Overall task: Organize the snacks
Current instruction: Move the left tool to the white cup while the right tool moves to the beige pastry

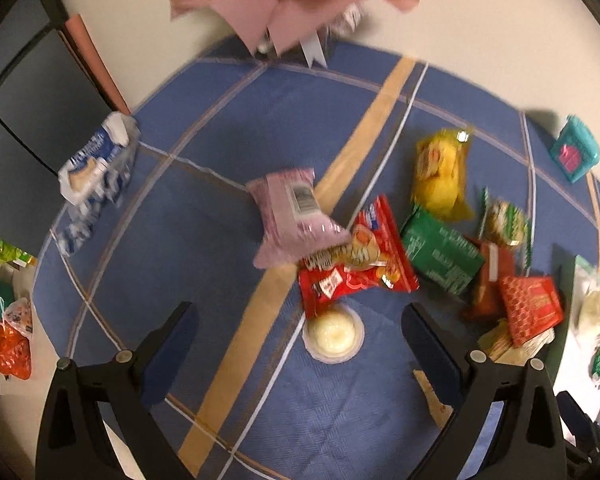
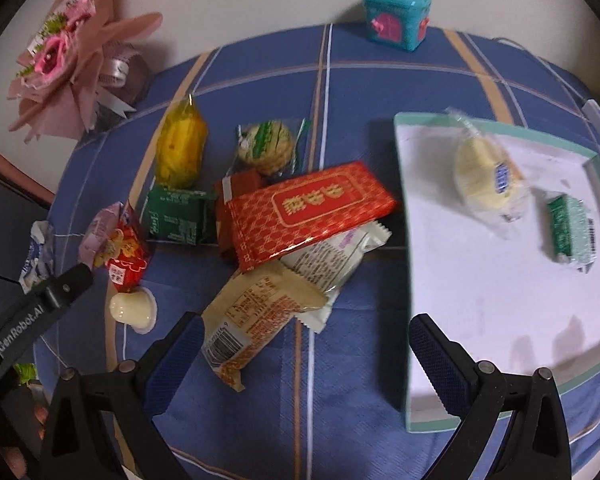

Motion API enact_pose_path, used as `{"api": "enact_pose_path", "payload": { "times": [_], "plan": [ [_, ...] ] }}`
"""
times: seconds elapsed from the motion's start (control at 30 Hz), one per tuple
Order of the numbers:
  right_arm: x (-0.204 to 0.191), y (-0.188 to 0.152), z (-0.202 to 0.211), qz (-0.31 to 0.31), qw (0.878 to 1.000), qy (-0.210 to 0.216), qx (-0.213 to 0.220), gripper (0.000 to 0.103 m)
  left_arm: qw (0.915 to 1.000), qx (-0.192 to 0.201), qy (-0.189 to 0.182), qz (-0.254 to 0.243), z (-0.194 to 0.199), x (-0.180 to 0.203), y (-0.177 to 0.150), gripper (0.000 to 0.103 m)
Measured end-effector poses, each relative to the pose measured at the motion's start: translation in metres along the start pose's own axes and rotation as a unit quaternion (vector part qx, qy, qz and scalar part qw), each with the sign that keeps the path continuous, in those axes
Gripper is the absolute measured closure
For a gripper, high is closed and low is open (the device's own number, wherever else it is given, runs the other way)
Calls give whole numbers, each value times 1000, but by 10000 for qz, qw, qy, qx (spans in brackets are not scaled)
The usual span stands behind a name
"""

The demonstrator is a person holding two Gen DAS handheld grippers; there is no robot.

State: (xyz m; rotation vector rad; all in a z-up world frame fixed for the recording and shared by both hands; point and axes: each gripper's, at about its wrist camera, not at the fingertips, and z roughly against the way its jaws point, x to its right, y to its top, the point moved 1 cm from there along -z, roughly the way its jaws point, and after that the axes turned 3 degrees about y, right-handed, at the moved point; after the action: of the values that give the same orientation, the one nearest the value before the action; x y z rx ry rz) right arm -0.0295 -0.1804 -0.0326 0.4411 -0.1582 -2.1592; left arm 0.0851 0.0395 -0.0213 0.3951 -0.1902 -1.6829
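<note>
**Right wrist view: both tools wide open over a snack pile**

Right wrist view: right tool [image 2: 304, 364] spread wide, gripping nothing, held above the blue plaid bench [image 2: 340, 420]. Just ahead, between the fingers, a beige wrapper [image 2: 252, 316] lying over a white wrapper [image 2: 332, 256]; beyond these, a red box [image 2: 312, 212] resting on top. Farther ahead, a green pack [image 2: 176, 216], a yellow bag [image 2: 180, 148] and a round cookie [image 2: 266, 146]. Ahead to the right, a white tray [image 2: 500, 300] holding a pale bun [image 2: 488, 176] and a small green bar [image 2: 568, 228]. Far ahead, a teal tin [image 2: 396, 18]; far ahead-left, a pink bouquet [image 2: 68, 64]. At left, the other tool's finger beside a red packet [image 2: 126, 256] and a jelly cup [image 2: 134, 310].

Left wrist view, blurred: left tool [image 1: 300, 336] likewise spread wide and empty. Jelly cup [image 1: 333, 334] directly between its fingertips, touching the red packet [image 1: 356, 256] just ahead. Pink packet [image 1: 296, 220] overlapping that packet. Blue-white bag [image 1: 96, 168] well off ahead-left.
</note>
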Motion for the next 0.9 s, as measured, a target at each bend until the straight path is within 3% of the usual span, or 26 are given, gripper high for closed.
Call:
{"api": "enact_pose_path", "payload": {
  "times": [0.27, 0.6, 0.9],
  "plan": [
    [-10, 2, -28, -105, 9999, 3, -18, 0, 9992, -384, -9, 60, -30, 3, -3, 2],
    [-29, -5, -52, 271, 9990, -235, -255, 0, 9988, -479, -61, 105, -38, -2, -1, 2],
    [-16, -20, -46, 560, 9960, -446, -540, 0, 9987, -481, -87, 152, -41, -7, -1, 2]
  ]
}}
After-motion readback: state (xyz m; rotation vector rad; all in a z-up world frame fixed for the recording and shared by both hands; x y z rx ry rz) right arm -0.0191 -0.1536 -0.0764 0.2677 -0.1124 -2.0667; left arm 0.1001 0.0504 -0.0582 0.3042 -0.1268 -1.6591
